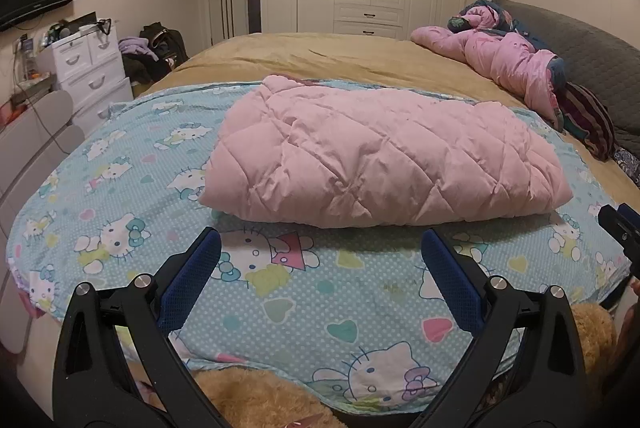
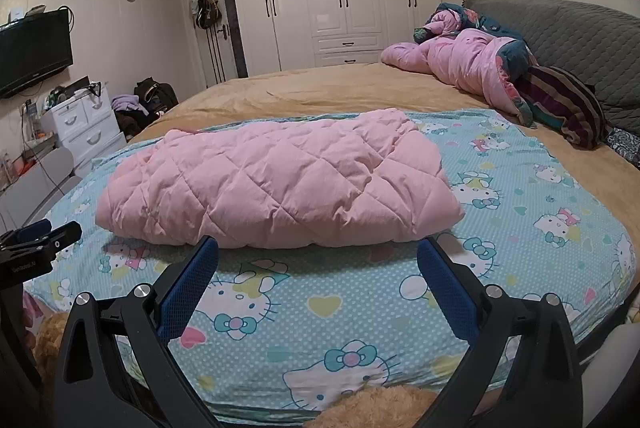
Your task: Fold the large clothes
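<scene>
Pink quilted coat (image 1: pixel 376 156) lies folded into a compact bundle on the cartoon-print sheet (image 1: pixel 132 228) on the bed. Left hand-held gripper (image 1: pixel 320 248) and right hand-held gripper (image 2: pixel 318 254) both wide, empty, short of it. Fold looks essentially done.

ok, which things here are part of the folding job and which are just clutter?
Job:
- pink quilted coat, folded on the cartoon sheet
- left hand-held gripper, open
- right hand-held gripper, open

Lying about:
- pink floral bedding by the headboard
- striped cloth
- clothes pile on the floor
- white drawers
</scene>
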The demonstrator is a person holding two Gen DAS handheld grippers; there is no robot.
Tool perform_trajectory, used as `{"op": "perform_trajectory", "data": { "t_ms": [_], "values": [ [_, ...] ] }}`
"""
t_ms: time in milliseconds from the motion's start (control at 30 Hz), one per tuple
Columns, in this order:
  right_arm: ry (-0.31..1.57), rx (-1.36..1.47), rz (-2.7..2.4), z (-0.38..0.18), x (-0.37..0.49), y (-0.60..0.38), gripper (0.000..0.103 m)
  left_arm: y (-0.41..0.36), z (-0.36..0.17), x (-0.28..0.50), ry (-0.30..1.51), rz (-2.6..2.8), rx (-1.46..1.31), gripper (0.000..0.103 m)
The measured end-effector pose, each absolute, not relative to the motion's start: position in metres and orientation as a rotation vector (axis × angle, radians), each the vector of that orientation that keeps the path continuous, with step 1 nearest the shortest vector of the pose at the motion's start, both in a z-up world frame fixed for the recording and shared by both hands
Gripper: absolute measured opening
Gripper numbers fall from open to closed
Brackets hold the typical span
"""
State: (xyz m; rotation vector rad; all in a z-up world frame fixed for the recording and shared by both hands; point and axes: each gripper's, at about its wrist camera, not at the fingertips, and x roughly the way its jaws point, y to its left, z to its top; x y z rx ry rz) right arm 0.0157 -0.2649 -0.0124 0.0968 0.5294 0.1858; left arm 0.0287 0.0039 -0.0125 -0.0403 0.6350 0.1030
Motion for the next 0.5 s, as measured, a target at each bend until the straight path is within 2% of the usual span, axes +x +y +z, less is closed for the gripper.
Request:
{"op": "perform_trajectory", "data": {
  "t_ms": [500],
  "values": [
    [0.528, 0.1, 0.189, -0.0113, 0.015, -0.2659, 0.099, 0.0067, -0.0137, 0.0273, 0.633, 0.104, -0.041, 0.094]
  ]
}}
